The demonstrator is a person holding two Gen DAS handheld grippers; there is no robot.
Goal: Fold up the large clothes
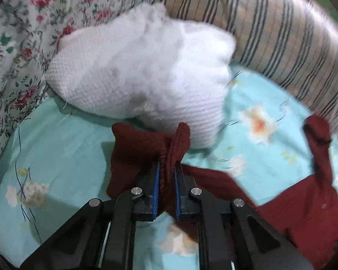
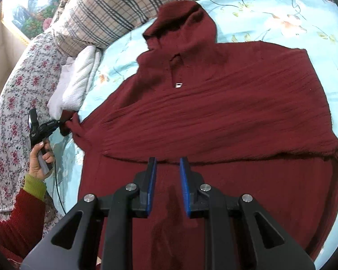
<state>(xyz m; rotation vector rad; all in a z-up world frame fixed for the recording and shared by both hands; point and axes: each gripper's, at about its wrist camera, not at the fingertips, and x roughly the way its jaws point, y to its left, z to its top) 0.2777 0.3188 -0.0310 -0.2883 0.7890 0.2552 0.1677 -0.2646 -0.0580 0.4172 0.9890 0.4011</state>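
Sweater spread across the bed, sleeve pinched at nine o'clock

The maroon sweater (image 2: 214, 117) lay flat on the bed sheet (image 2: 270, 22), hood at twelve; the left gripper (image 1: 166, 168), nearer, clamped its sleeve cuff (image 1: 146, 150), while the right gripper (image 2: 167, 160) hovered part-open, empty, over the folded hem.

Both wrist views tilt down, close over the maroon sweater (image 2: 214, 117).

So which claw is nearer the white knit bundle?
Left. The left claw, shut on the maroon sweater's cuff, sits right beside the white knit bundle; the right claw is over the sweater's body, farther away.
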